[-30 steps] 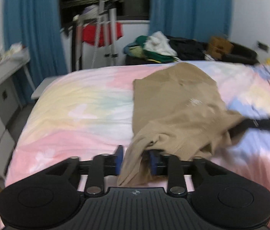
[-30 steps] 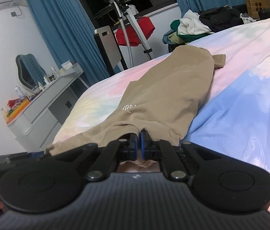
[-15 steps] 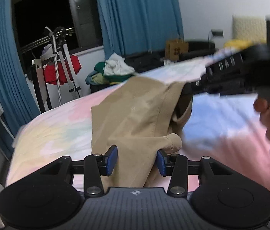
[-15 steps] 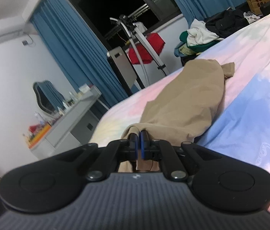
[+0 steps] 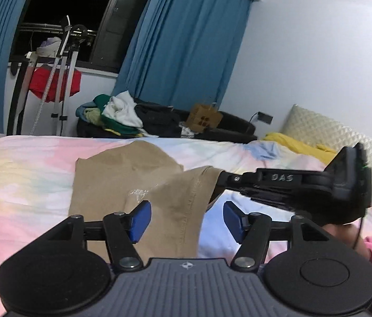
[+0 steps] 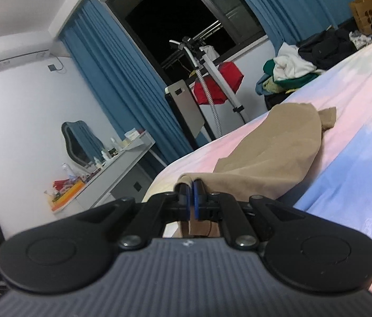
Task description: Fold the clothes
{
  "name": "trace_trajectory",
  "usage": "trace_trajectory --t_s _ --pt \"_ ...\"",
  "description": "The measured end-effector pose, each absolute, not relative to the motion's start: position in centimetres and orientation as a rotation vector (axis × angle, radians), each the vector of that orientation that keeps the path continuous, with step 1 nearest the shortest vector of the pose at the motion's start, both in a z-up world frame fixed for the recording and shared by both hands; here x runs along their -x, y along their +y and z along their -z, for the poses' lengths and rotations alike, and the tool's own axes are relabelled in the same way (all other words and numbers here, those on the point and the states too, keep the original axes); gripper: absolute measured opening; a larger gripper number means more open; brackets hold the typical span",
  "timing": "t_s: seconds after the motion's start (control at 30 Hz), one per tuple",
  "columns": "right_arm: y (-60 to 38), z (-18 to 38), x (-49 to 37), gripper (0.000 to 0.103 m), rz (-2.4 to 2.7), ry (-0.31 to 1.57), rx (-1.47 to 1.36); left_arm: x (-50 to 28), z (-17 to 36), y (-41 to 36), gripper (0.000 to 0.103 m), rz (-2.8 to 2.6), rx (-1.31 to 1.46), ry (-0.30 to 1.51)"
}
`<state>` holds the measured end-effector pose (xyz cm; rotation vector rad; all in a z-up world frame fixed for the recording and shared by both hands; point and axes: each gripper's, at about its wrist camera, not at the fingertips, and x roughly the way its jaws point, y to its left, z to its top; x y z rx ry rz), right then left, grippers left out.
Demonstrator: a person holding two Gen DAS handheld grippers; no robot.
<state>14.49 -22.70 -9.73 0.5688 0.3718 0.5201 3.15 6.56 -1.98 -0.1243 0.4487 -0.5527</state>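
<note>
A tan garment [image 5: 122, 182] lies on the pastel bedspread [image 5: 22, 185]; it also shows in the right wrist view [image 6: 270, 155]. My left gripper [image 5: 186, 218] is open, its blue pads [image 5: 139, 220] wide apart, with a raised fold of the tan cloth hanging between them untouched. My right gripper [image 6: 190, 194] is shut on an edge of the tan garment and holds it lifted above the bed. In the left wrist view the right gripper's black body [image 5: 304, 185] reaches in from the right, its tips buried in the cloth.
A heap of clothes [image 5: 117, 116] and a brown paper bag [image 5: 204, 116] sit beyond the bed's far edge. A garment steamer with a red cloth [image 5: 53, 84] stands by the window. A grey dresser [image 6: 117, 174] stands left of the bed. A yellow cloth [image 5: 296, 145] lies near the headboard.
My left gripper has opened wide and let go of the tan cloth. My right gripper has lifted its held edge higher and carried it across towards the left gripper.
</note>
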Motion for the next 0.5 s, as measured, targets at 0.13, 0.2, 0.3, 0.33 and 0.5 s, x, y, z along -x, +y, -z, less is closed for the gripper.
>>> trace_trajectory --t_s 0.13,0.2,0.3,0.33,0.5 --pt "-22.5 9.5 -14.3 0.006 -0.561 0.375 -0.576 -4.0 3.5 3.7 0.063 0.488 0.053 0.479" --pt "-22.7 9.5 -14.3 0.006 -0.575 0.376 -0.588 -4.6 4.6 1.6 0.063 0.435 0.008 0.483" --pt "-23.0 9.6 -14.3 0.006 -0.589 0.378 -0.605 -5.5 6.1 -0.9 0.063 0.334 -0.069 0.467" --pt "-23.1 9.7 -14.2 0.006 -0.587 0.377 -0.607 -5.8 6.5 -1.5 0.062 0.288 -0.099 0.459" --pt "-23.8 10.4 -14.8 0.006 -0.509 0.397 -0.606 -6.0 6.0 -0.8 0.038 0.179 -0.076 0.405"
